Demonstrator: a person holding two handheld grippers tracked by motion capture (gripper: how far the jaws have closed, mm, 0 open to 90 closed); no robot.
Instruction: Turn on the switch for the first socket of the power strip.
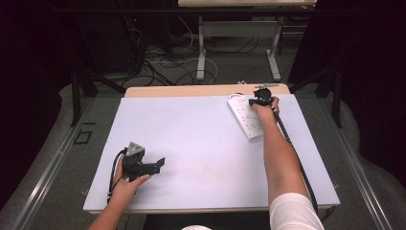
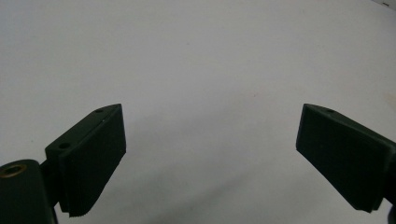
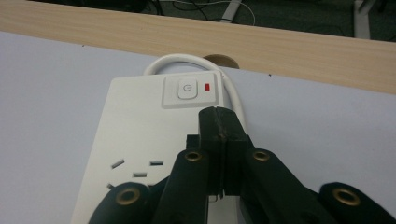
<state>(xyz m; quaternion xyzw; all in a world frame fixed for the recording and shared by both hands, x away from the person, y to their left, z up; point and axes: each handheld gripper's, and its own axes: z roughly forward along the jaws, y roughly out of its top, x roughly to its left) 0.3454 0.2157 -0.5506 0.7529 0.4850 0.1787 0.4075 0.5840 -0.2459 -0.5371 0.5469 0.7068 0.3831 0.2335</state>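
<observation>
Near the table's (image 1: 191, 143) far right corner, right gripper (image 3: 219, 122) hovers clenched over strip's (image 1: 245, 118) switch (image 3: 187, 89). Left gripper (image 1: 160, 163) rests spread wide, empty. Off-centre push could slip, shoving strip.

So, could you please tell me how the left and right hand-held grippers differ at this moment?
The left hand-held gripper has its jaws spread wide apart, while the right hand-held gripper has its jaws pressed together. The left one sits near the table's front-left edge over bare surface; the right one reaches the far-right side, over the white power strip, just short of its power button. Both hold nothing.
</observation>
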